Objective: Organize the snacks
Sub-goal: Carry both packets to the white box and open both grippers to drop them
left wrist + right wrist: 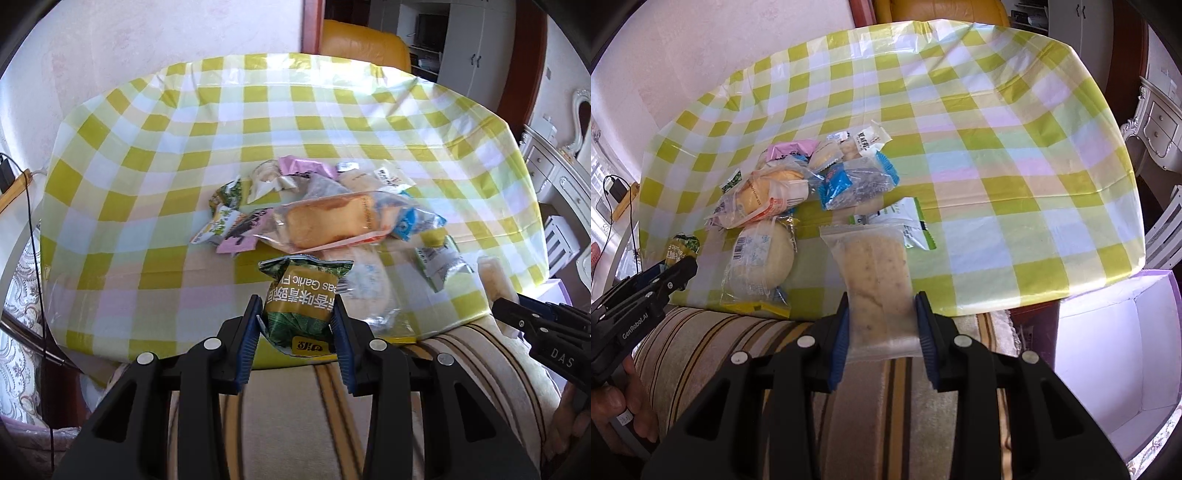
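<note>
Holding a small green and yellow crinkly snack packet (301,304), puffy, light and slippery, between the left claw (297,332) pads, above the near edge of the yellow checked table (147,147). Pinching a long clear soft cake bag (877,291) in the right claw (882,330). Squeezing gently at the middle, not crushing. Leaving other snacks piled mid-table, white open box (1115,362) down at right.

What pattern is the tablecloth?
Yellow-green and white checks on the tablecloth, clearest in the right wrist view.
</note>
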`<state>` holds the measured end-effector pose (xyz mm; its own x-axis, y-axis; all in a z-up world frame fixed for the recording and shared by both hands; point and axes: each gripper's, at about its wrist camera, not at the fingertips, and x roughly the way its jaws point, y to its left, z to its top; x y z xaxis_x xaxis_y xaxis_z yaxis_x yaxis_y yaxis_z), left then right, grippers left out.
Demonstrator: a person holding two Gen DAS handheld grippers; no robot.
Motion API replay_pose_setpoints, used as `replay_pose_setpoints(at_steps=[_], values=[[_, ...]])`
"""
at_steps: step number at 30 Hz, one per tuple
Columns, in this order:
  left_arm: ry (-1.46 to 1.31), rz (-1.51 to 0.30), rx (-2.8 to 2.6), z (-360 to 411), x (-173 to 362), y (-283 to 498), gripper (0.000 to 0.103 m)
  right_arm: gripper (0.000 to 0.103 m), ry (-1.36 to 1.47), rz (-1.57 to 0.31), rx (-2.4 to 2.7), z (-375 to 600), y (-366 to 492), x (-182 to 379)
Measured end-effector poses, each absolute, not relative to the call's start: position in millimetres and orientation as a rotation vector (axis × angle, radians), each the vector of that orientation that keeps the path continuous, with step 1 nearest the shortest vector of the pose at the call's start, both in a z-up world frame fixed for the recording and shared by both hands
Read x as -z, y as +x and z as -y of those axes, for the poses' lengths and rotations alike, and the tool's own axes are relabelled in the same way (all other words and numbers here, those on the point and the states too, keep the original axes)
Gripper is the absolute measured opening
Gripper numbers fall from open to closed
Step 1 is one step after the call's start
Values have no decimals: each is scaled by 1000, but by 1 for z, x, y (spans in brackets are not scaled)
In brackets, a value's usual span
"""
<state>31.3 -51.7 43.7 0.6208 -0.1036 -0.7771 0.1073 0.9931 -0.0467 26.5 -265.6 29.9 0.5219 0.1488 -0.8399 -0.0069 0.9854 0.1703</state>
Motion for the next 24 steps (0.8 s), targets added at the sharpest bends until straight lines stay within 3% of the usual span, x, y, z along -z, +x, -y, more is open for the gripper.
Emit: replay_pose_setpoints(at_steps=[24], values=[[108, -1032, 737, 281, -29, 13, 37, 34, 323, -1040, 334, 458, -57, -1]])
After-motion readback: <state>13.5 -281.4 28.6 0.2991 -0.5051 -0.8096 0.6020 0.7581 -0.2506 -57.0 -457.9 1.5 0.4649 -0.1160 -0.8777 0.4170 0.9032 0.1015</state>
